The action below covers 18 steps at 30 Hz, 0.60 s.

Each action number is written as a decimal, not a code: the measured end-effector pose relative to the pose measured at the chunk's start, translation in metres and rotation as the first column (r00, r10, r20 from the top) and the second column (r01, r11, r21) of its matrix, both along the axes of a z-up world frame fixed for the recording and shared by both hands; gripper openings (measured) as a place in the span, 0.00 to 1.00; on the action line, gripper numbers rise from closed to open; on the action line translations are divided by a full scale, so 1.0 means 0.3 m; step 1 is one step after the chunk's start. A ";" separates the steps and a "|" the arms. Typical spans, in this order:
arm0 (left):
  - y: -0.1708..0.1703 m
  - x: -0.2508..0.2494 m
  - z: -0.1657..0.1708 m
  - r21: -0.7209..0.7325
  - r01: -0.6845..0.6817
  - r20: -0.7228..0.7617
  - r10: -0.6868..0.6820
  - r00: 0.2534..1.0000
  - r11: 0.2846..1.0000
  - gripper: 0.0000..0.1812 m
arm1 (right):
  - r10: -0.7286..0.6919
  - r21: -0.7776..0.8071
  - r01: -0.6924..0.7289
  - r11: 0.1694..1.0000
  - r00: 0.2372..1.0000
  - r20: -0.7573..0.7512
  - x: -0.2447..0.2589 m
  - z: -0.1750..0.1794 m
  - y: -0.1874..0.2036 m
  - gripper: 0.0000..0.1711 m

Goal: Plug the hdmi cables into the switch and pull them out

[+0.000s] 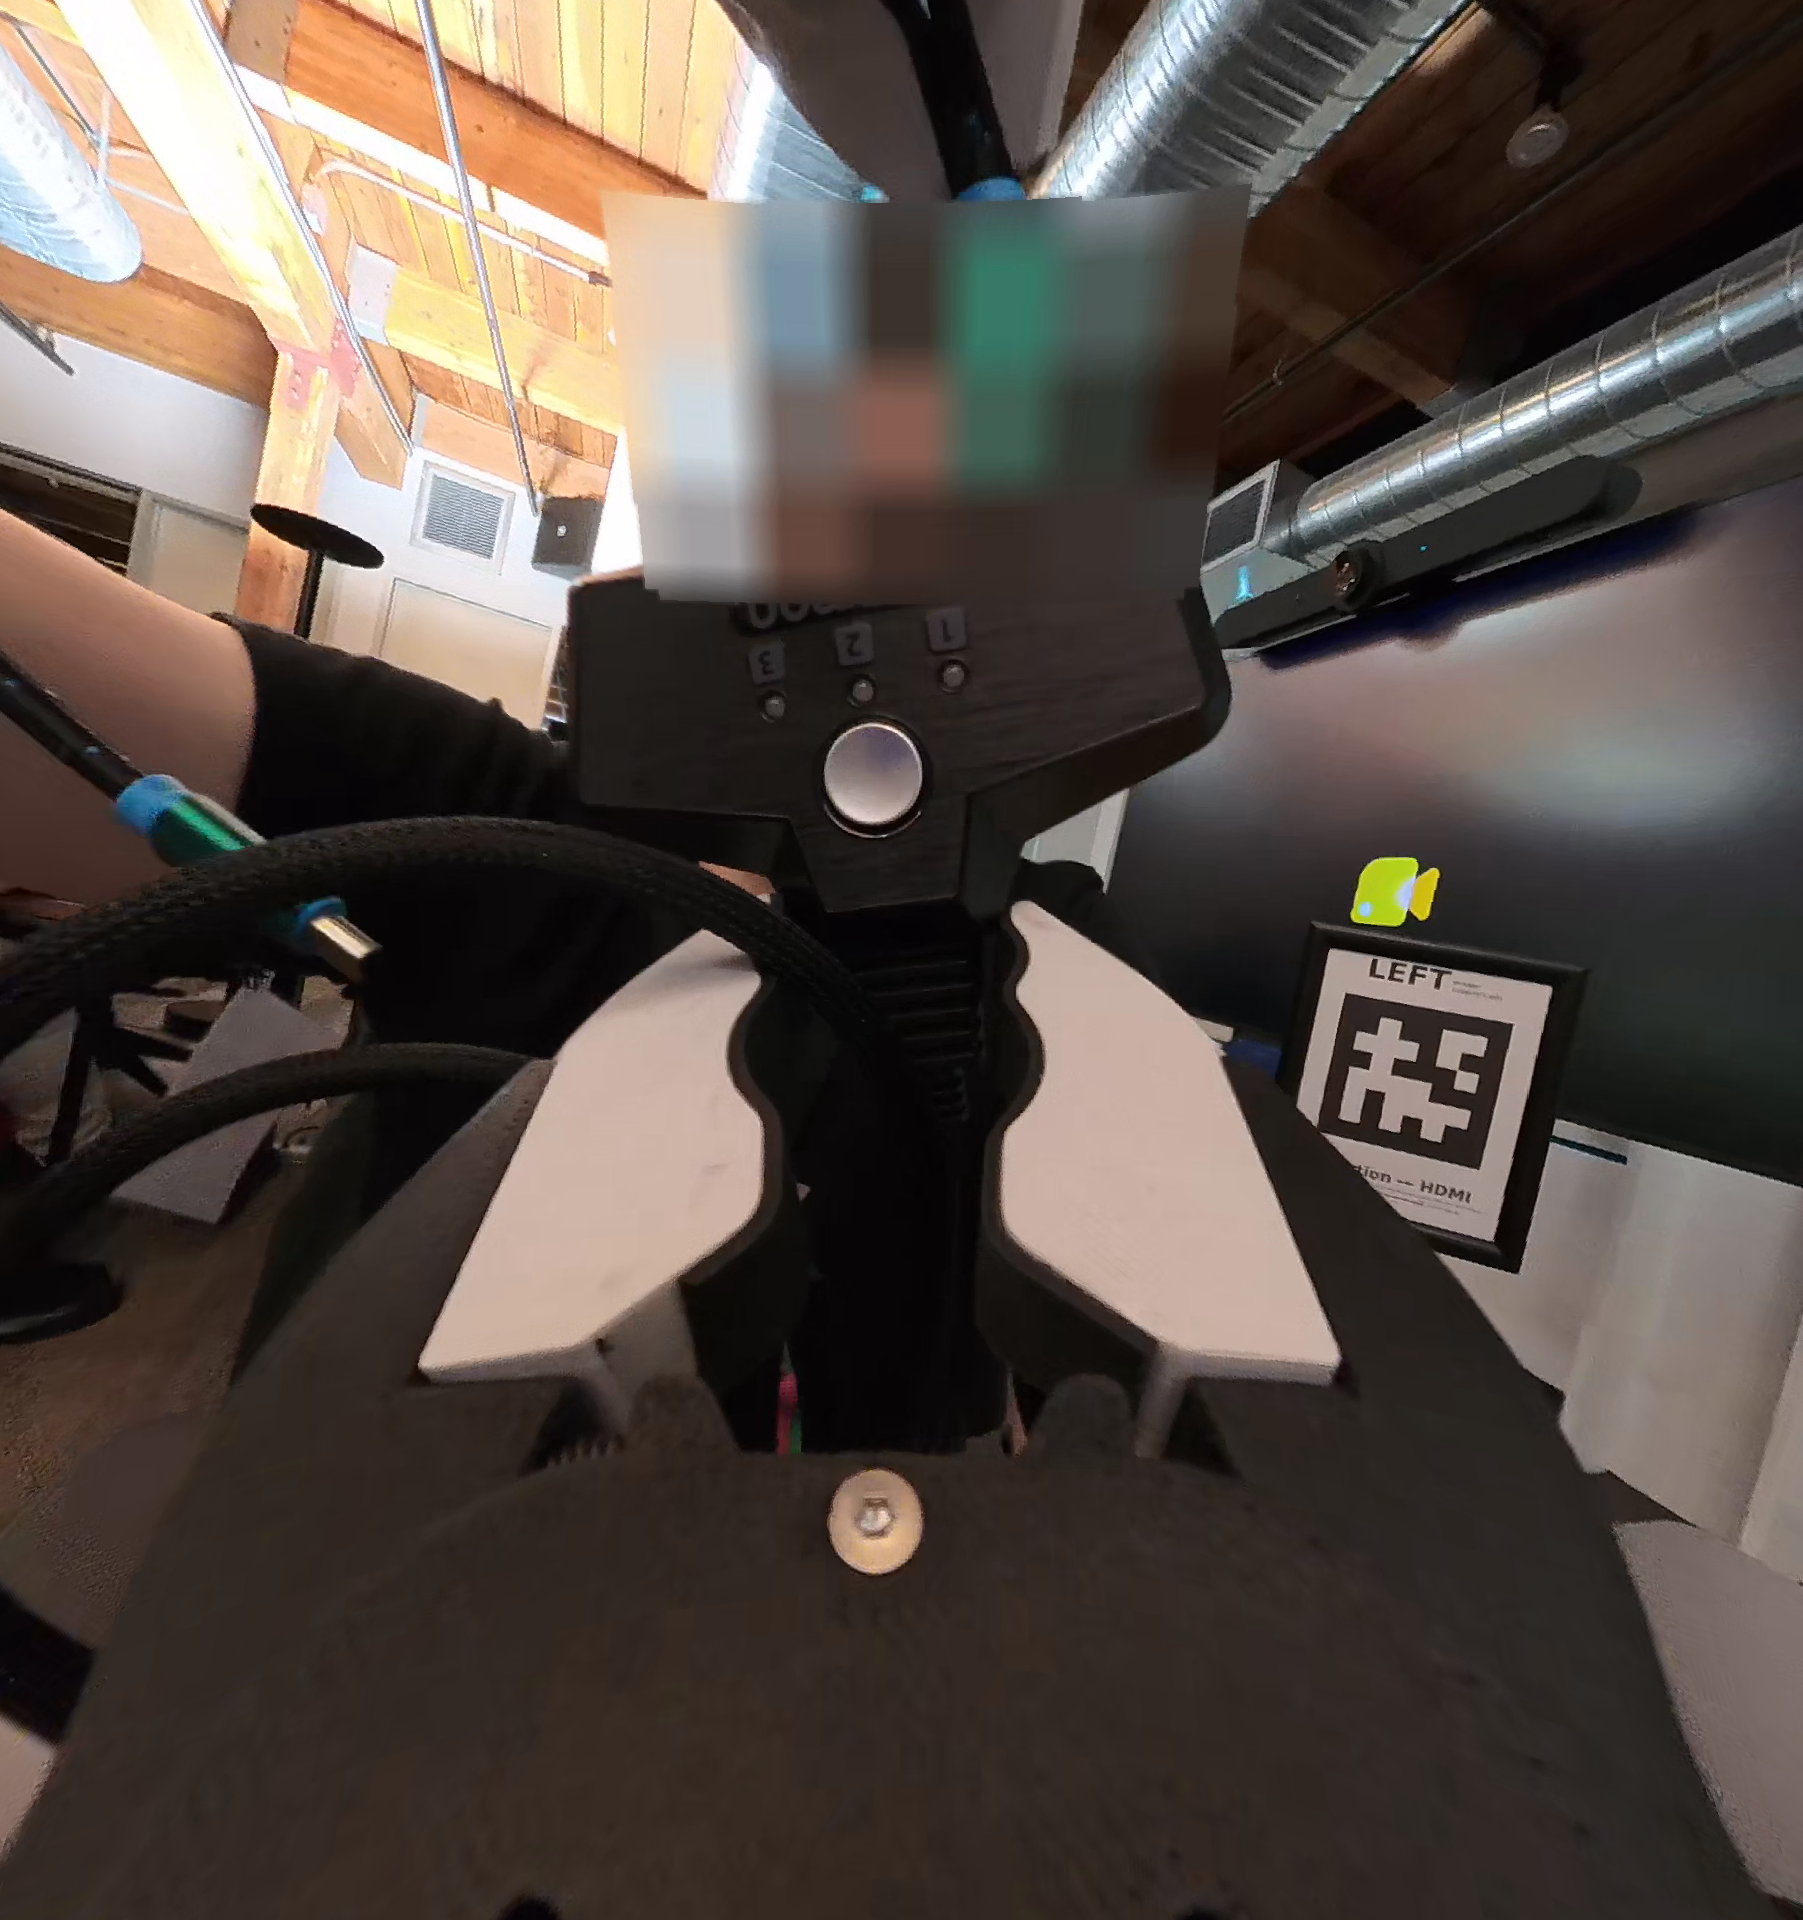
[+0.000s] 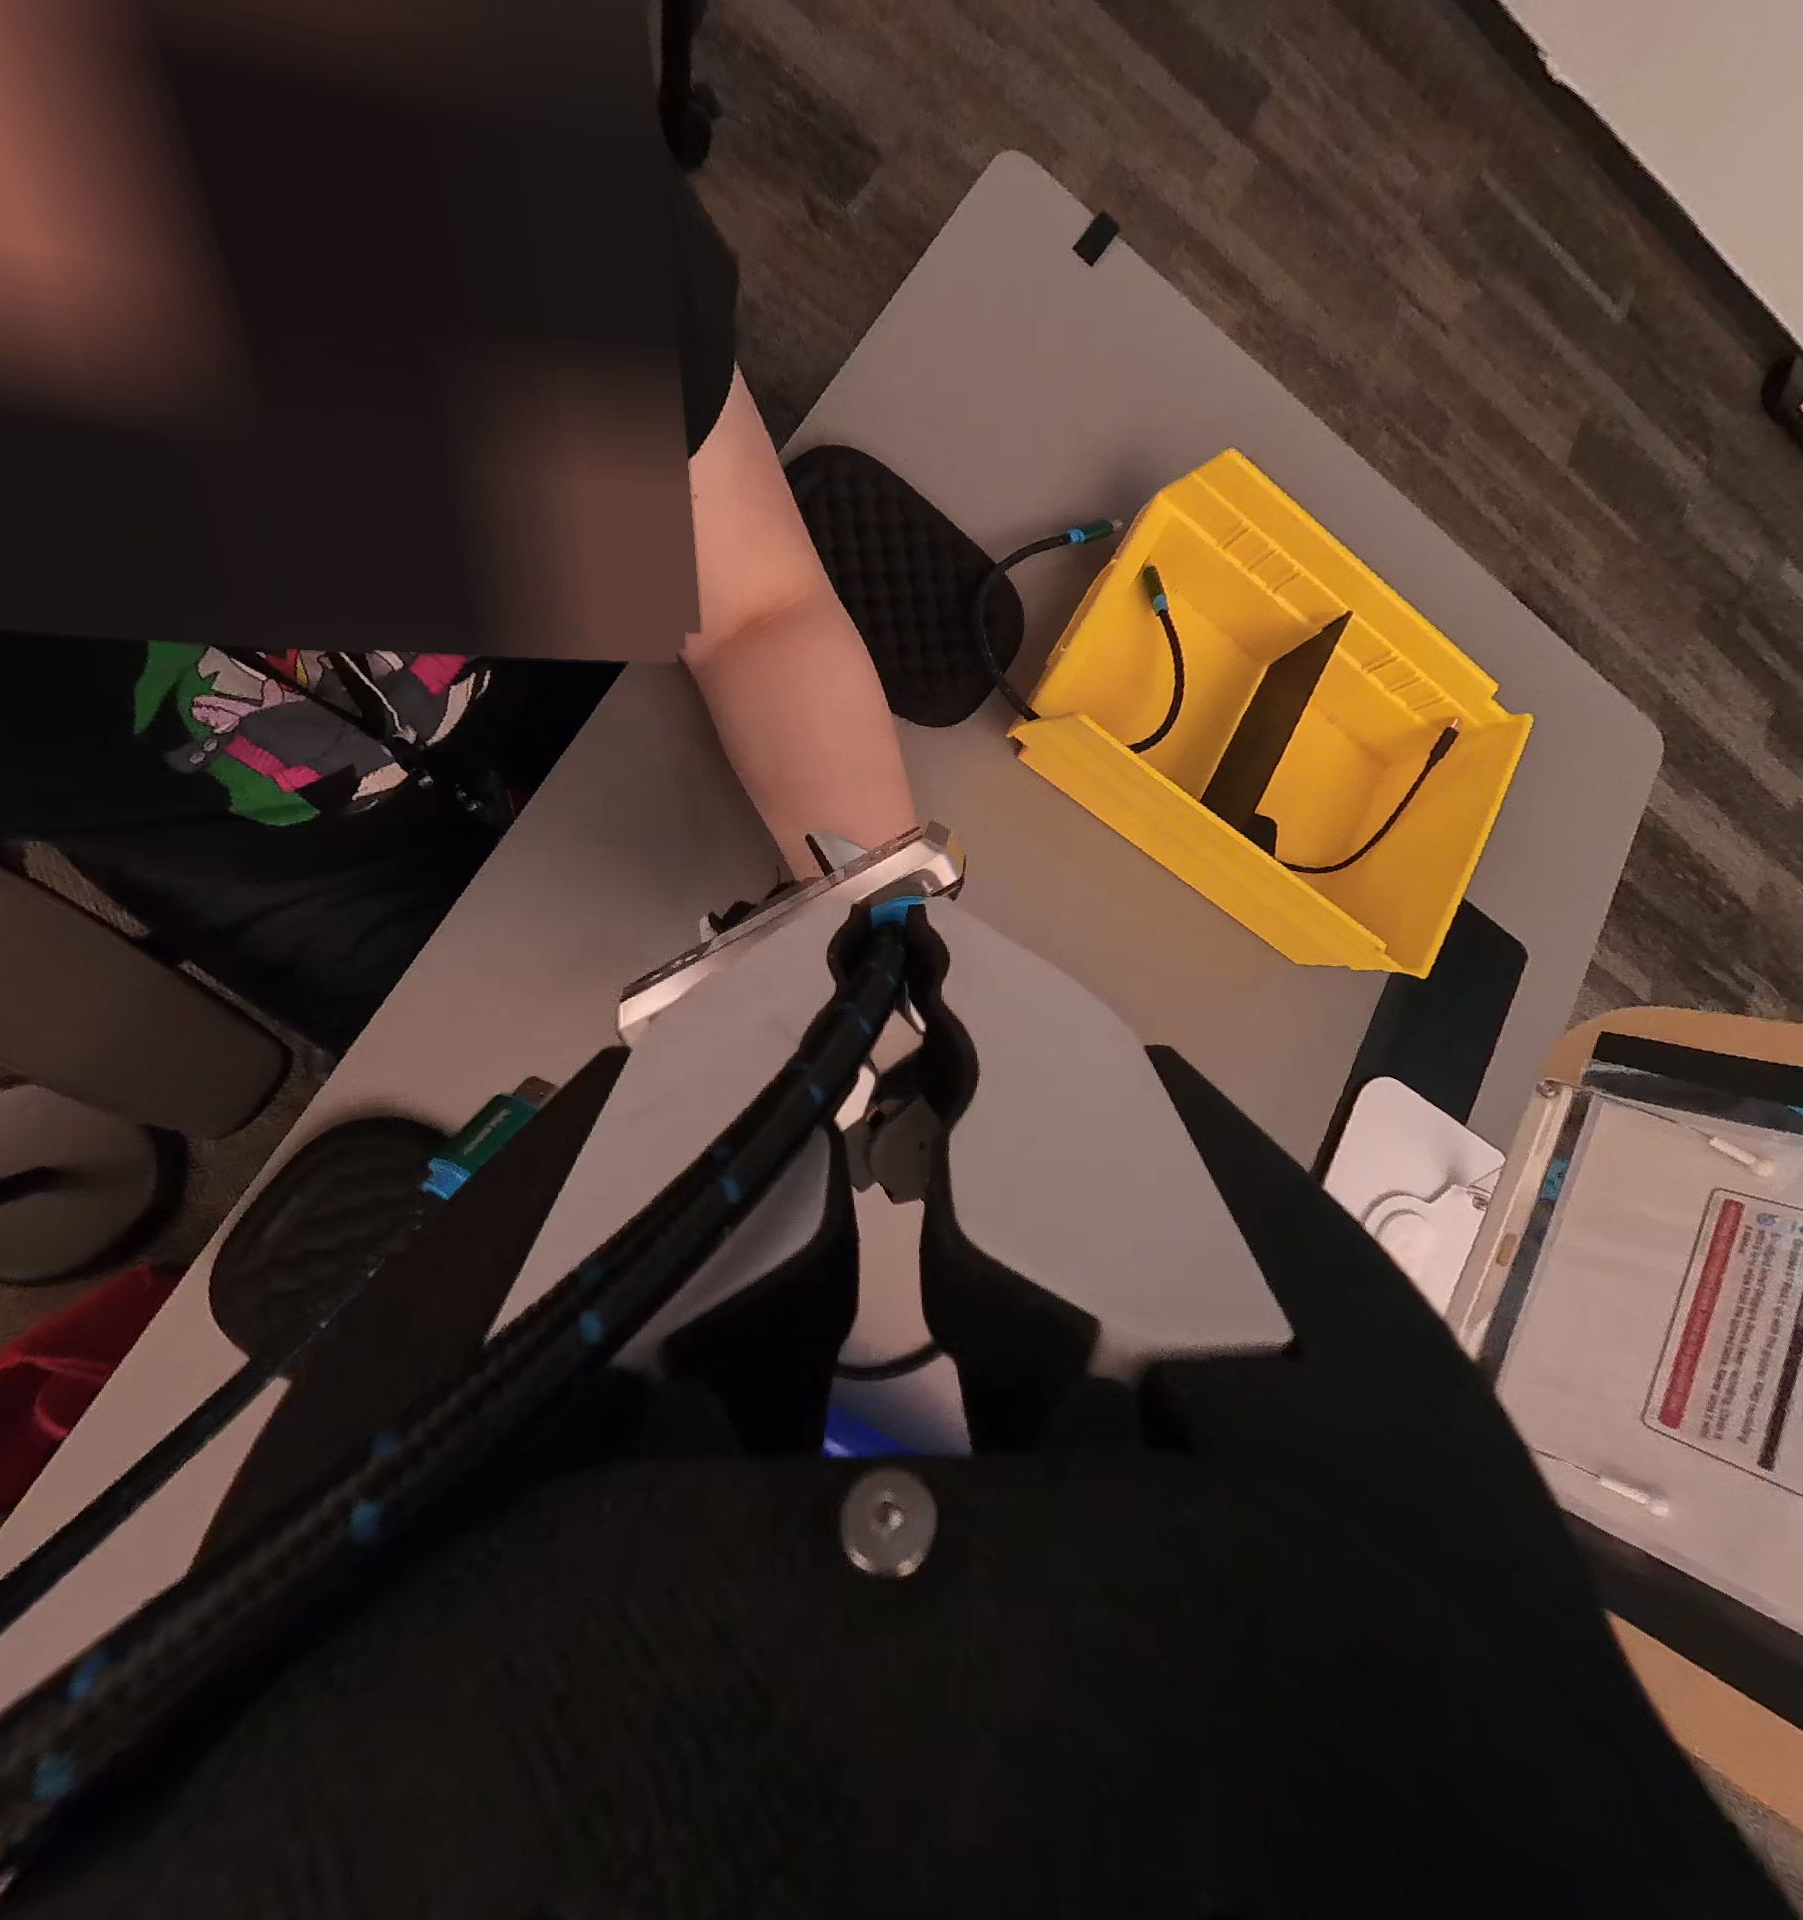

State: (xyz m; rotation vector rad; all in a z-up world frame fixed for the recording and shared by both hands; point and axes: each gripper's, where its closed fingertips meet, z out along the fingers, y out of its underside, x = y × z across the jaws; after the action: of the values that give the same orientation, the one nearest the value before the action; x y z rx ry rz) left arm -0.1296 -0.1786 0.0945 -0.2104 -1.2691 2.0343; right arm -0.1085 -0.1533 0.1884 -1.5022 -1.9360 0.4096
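The black HDMI switch (image 1: 876,727), with a round silver button, is held up in the air in the left wrist view. My left gripper (image 1: 892,997) is shut on its ribbed cable tail. In the right wrist view the switch (image 2: 772,945) shows edge-on. My right gripper (image 2: 892,956) is shut on a blue-collared HDMI plug (image 2: 892,914) at the switch's edge. Its black braided cable (image 2: 668,1226) runs back over the gripper. Two loose green plugs (image 1: 341,940) (image 1: 185,821) hang to the left. One green plug (image 2: 486,1138) shows beside my right gripper. A mosaic patch hides the switch's top.
A yellow bin (image 2: 1281,727) with short cables stands on the grey table (image 2: 1084,416). Black foam pads (image 2: 897,582) (image 2: 305,1226) lie on it. A clear bag with a sheet (image 2: 1707,1299) is at the right. A framed marker sign (image 1: 1427,1081) stands before a dark screen (image 1: 1499,779). About 10 cm separates my left fingertips from my right.
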 end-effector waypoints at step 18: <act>-0.023 0.031 -0.025 0.027 -0.008 -0.015 0.008 1.000 1.000 0.19 | -0.010 -0.064 0.005 0.998 0.997 -0.081 0.047 -0.037 0.023 0.05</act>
State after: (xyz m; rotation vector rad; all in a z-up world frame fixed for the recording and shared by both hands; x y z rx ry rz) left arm -0.1205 -0.1856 0.0870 -0.1774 -1.2891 2.0205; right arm -0.0943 -0.1465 0.1773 -1.5090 -1.8694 0.5263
